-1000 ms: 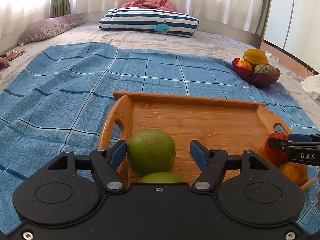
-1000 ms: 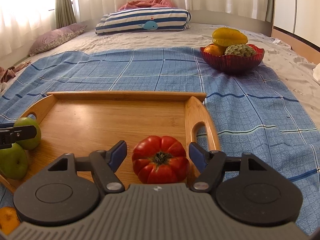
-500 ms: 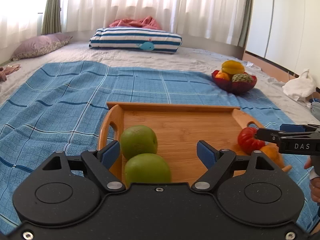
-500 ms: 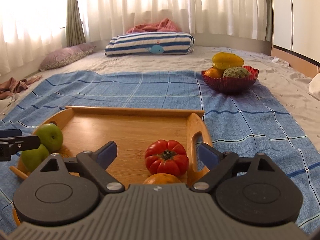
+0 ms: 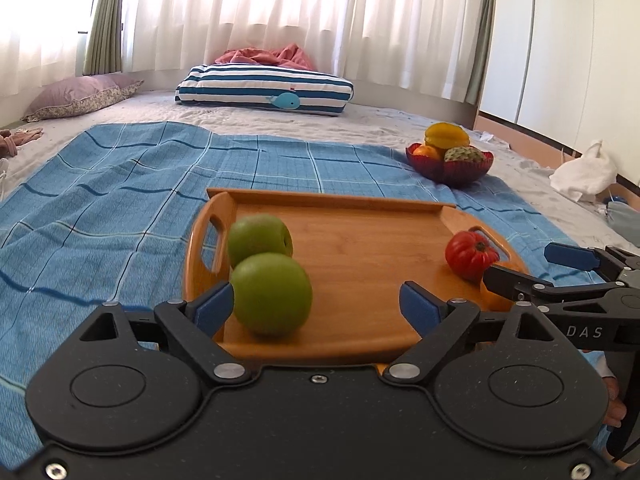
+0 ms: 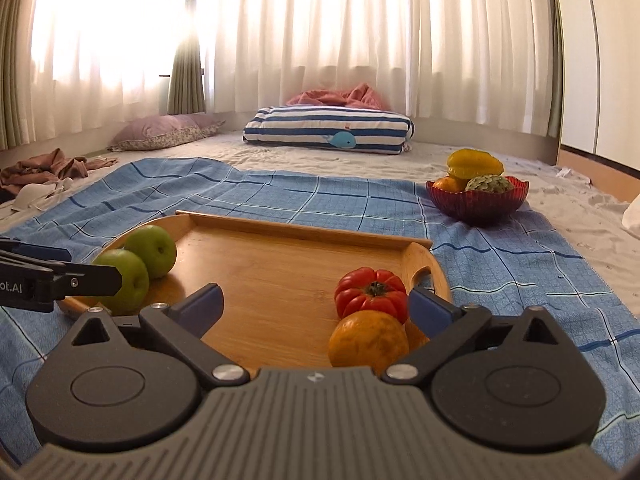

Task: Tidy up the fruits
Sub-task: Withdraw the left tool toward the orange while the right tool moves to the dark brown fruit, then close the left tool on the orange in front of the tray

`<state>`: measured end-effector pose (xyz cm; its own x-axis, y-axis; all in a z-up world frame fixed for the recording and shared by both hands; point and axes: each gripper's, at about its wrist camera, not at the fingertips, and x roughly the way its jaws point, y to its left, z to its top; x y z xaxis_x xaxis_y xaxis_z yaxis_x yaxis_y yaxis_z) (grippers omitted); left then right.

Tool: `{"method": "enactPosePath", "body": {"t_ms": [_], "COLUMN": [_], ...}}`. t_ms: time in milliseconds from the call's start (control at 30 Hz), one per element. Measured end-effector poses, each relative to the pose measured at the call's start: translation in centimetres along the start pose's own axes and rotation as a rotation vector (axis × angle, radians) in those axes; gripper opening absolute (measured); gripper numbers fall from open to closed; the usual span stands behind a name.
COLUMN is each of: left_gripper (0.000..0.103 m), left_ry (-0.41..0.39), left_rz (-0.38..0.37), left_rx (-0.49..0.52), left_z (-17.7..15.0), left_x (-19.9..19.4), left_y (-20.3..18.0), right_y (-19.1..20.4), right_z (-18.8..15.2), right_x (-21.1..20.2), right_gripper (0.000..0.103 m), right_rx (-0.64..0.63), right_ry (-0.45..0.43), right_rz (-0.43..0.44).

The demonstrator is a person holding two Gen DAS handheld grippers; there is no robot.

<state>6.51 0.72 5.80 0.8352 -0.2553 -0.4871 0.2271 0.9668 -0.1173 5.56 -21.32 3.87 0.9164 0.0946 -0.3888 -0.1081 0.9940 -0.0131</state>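
**Four fruits paired off on the tray, both tools empty**

The wooden tray (image 5: 360, 264) sits on the blue checked blanket (image 5: 100, 200) spread over the bed, and the fruit on it looks sorted by kind: two green apples (image 5: 271, 292) touching each other against the left handle, the red tomato (image 6: 370, 292) and the orange (image 6: 368, 342) touching by the right handle. That pairing, I would say, is the point of the arrangement, with the middle of the tray left bare.

The left tool (image 5: 316, 306) hangs just behind the nearer apple with its jaws wide, gripping nothing. The right tool (image 6: 316, 306) is likewise spread wide and empty, just short of the orange.

The red bowl (image 6: 478, 200) stands well apart on the blanket's far right, holding a yellow starfruit, a scaly green fruit and something orange; those probably remain to be dealt with.

From the left tool's camera the orange is nearly hidden behind the other tool's finger; the right camera shows it whole. Only the left camera catches the white cloth bundle (image 5: 584, 176) off to the right.
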Motion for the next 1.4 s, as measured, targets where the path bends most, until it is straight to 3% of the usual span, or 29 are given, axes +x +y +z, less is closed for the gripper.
{"method": "enactPosePath", "body": {"t_ms": [633,1000,1400], "left_gripper": [0.097,0.098,0.093], "left_ry": [-0.022,-0.020,-0.002], "left_rz": [-0.003,-0.023,-0.066], "left_rx": [0.027,0.067,0.024], "left_z": [-4.7,-6.2,-6.8], "left_x": [-2.2,-2.7,-2.9], "left_y": [-1.1,-1.8,-1.4], "right_y": [1.5,2.1,1.9], "right_z": [-5.8,-6.5,-6.9], "right_x": [-3.7,-4.4,-4.5], "right_gripper": [0.103,0.103,0.103], "right_rx": [-0.018,-0.023,0.014], "right_ry": [-0.102,-0.094,-0.062], "right_rz": [-0.004,0.014,0.047]}}
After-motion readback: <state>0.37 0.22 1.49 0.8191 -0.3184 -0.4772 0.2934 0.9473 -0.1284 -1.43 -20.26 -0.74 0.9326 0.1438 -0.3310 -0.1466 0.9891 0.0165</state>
